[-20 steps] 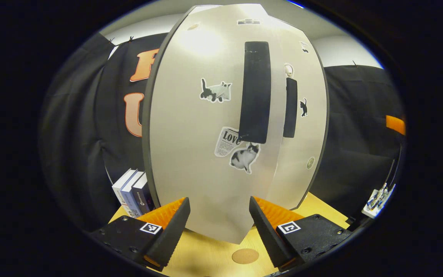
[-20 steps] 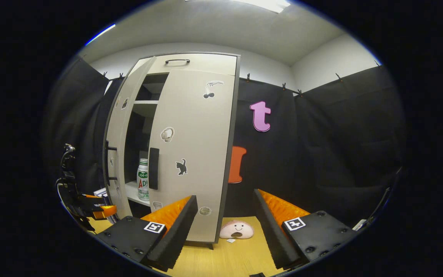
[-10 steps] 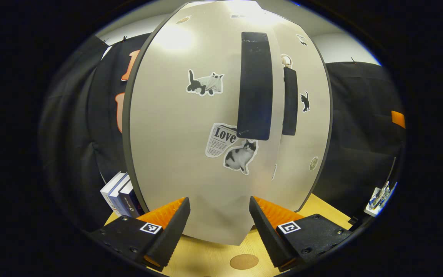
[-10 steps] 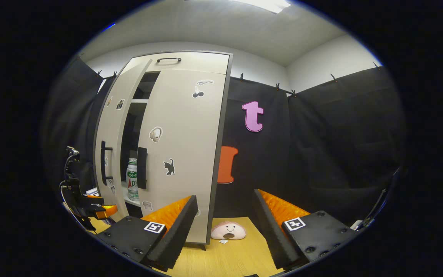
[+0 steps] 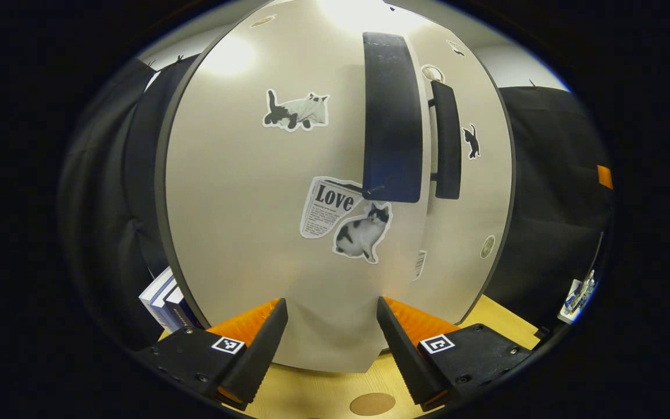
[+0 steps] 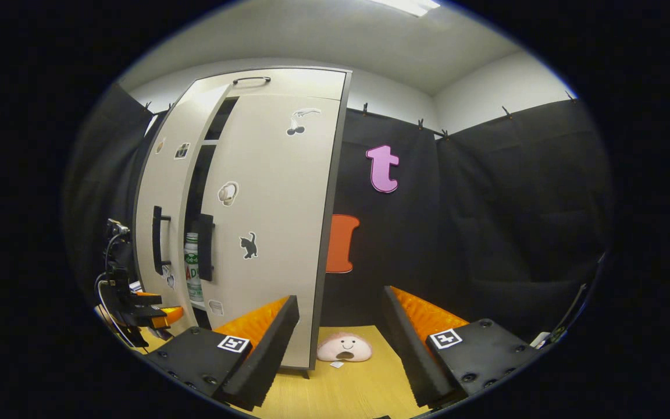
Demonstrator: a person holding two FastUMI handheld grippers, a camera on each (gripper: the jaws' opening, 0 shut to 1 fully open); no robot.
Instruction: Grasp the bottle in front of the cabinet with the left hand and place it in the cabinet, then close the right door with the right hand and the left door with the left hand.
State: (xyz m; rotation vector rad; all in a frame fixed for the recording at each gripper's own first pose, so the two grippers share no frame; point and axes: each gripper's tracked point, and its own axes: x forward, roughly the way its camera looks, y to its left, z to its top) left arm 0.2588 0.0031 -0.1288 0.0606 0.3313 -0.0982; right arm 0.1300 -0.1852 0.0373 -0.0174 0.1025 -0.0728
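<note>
Your tongs hung released at the cabinet

Your left gripper [image 5: 328, 337] faced the left door [image 5: 253, 192] close up, jaws apart; your right gripper [image 6: 339, 349] was likewise released (holding nothing). The bottle [image 6: 192, 267] stood inside, seen through the narrow gap beside the right door [image 6: 277, 233].

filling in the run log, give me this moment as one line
phase: closing left door | bottle: in cabinet | right door: shut | left door: narrow gap left | left gripper: open, at door | right gripper: open, clear
</note>
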